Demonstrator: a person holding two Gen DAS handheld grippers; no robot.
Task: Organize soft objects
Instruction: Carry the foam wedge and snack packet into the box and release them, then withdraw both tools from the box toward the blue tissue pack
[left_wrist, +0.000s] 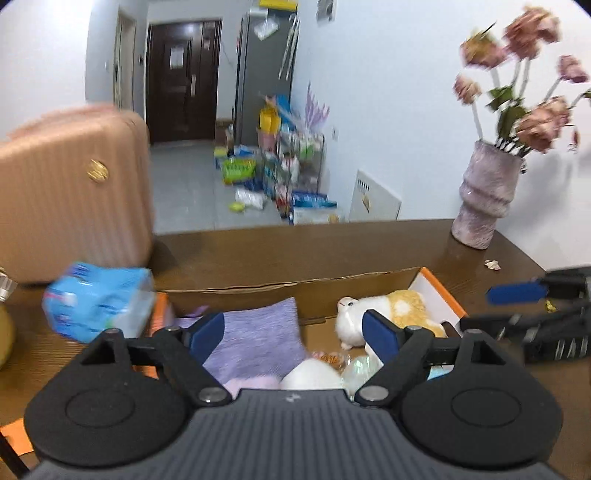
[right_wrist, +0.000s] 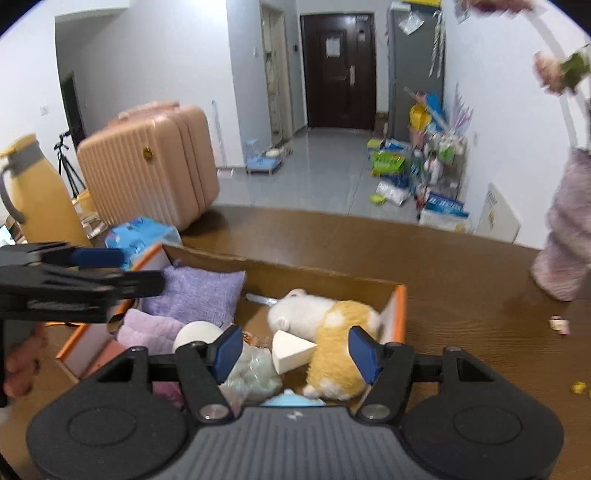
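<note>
The cardboard box (right_wrist: 258, 273) on the brown worktop (right_wrist: 461, 280) already holds most of the soft things: a purple pillow (right_wrist: 199, 291) at its far left, a folded lilac cloth (right_wrist: 151, 330) nearer, a white and yellow plush toy (right_wrist: 332, 325) on the right, a white ball (right_wrist: 197, 334), a white wedge sponge (right_wrist: 291, 349) and a crinkly clear packet (right_wrist: 251, 369) in the middle. Left outside, as far as can be seen, is the blue tissue pack (left_wrist: 99, 299), lying on the worktop just beside the box's left wall; it is blurred, so whether it counts as one of the soft things is a guess. The task looks nearly done, with that pack perhaps the last piece.

The left tool (left_wrist: 293, 330) hangs over the near left of the box with its jaws apart and nothing between them. The right tool (right_wrist: 295, 350) hangs over the near right with its jaws apart too, the plush below them but not pinched.

For room: the box walls stand up on all sides, with a raised far flap. A pink suitcase (left_wrist: 70, 192) crowds the far left, a yellow jug (right_wrist: 40, 195) stands left of it, and a vase of flowers (left_wrist: 487, 195) sits far right near the worktop's edge. The middle far worktop lies open.
</note>
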